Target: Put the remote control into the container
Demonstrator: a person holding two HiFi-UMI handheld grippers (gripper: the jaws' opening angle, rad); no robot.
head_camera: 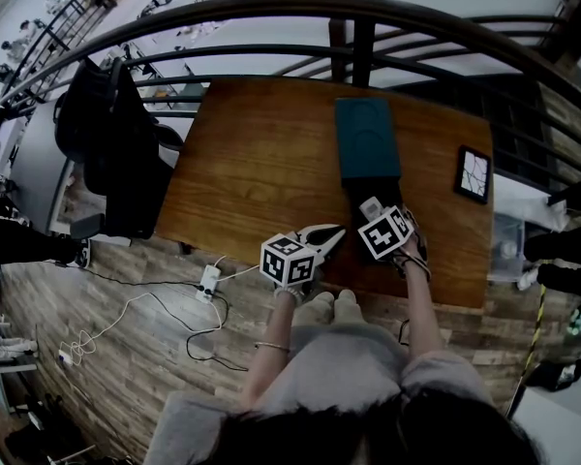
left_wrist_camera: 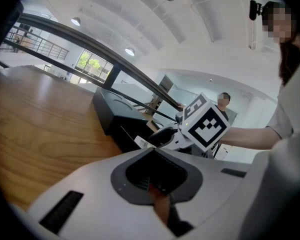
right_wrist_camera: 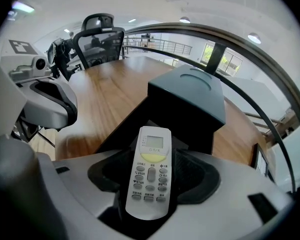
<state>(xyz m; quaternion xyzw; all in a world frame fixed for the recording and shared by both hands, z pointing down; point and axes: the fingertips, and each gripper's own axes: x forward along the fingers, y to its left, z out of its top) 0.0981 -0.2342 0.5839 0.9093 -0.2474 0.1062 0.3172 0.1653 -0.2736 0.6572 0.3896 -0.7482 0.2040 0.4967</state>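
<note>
- While the person stands at the near edge of the wooden surface (head_camera: pixel 261 163), the right claw (right_wrist_camera: pixel 150 184) is clenched on the remote control (right_wrist_camera: pixel 150 171). Its pads press the long sides, and the screen end points away from the hand.
- The remote control is held off the surface, its tip at the dark near end of the container (head_camera: pixel 368 139). Whether it has passed the lip cannot be told.
- The container, a dark teal box, lies lengthwise on the surface at 12 o'clock from the right claw.
- The left claw (head_camera: pixel 327 234) sits at 8 o'clock from the right claw, over the near edge. Its jaws are pressed together with nothing between them.
- A dark-framed panel (head_camera: pixel 473 173) lies at 3 o'clock from the container, well apart from it.
- A chair (head_camera: pixel 107 134) draped in dark clothing stands at 9 o'clock from the surface, and a power strip (head_camera: pixel 209 281) lies on the floor at 7 o'clock.
</note>
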